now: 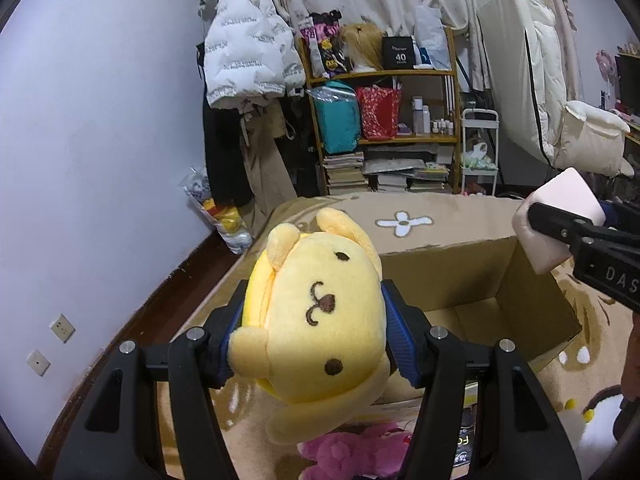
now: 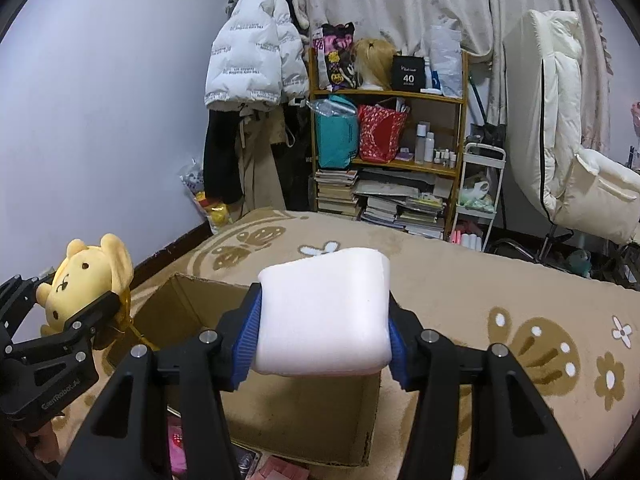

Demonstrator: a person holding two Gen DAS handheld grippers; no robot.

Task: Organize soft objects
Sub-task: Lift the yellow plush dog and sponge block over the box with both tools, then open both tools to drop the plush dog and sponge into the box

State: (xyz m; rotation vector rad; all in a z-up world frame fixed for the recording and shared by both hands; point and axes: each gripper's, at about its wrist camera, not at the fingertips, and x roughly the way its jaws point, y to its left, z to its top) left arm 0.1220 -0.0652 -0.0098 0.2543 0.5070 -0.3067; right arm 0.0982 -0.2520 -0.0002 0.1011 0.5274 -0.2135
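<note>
My left gripper [image 1: 312,320] is shut on a yellow dog plush [image 1: 316,320], held above the near left side of an open cardboard box [image 1: 520,292]. The plush also shows at the left of the right wrist view [image 2: 84,284]. My right gripper [image 2: 324,336] is shut on a white foam block [image 2: 324,312], held above the box [image 2: 192,312]. The block and right gripper also show at the right of the left wrist view [image 1: 560,220], over the box's right edge.
The box stands on a beige patterned rug [image 2: 500,288]. A pink plush [image 1: 352,452] and a white plush [image 1: 596,424] lie near the box. A wooden shelf [image 2: 388,140], hanging coats [image 2: 252,64] and a white chair [image 2: 568,152] stand at the back.
</note>
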